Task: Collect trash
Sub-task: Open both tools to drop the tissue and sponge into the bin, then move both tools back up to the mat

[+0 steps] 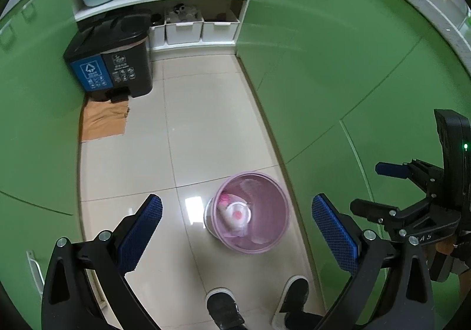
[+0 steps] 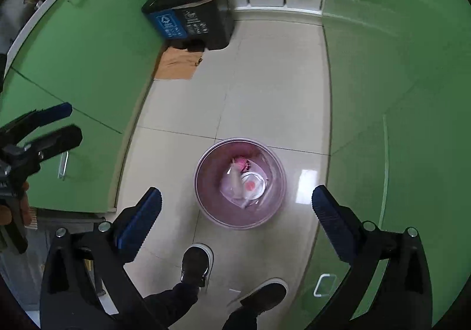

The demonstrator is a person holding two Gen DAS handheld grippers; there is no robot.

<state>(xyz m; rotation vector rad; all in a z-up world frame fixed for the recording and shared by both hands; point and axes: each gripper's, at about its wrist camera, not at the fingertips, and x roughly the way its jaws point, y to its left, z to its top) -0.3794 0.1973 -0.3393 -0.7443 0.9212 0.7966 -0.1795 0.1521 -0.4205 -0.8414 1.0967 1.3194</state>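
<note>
A small pink wastebasket stands on the tiled floor just ahead of the person's feet; it also shows in the right wrist view. Inside it lie a white round lid with a pink spot, clear plastic wrap and a pink scrap. My left gripper is open and empty, held high above the basket. My right gripper is open and empty, also above the basket. Each gripper shows at the edge of the other's view.
A black two-part pedal bin stands at the far end by the left cabinets, with flat cardboard on the floor before it. Green cabinets line both sides of the narrow aisle. White storage boxes and pots sit on shelves at the back.
</note>
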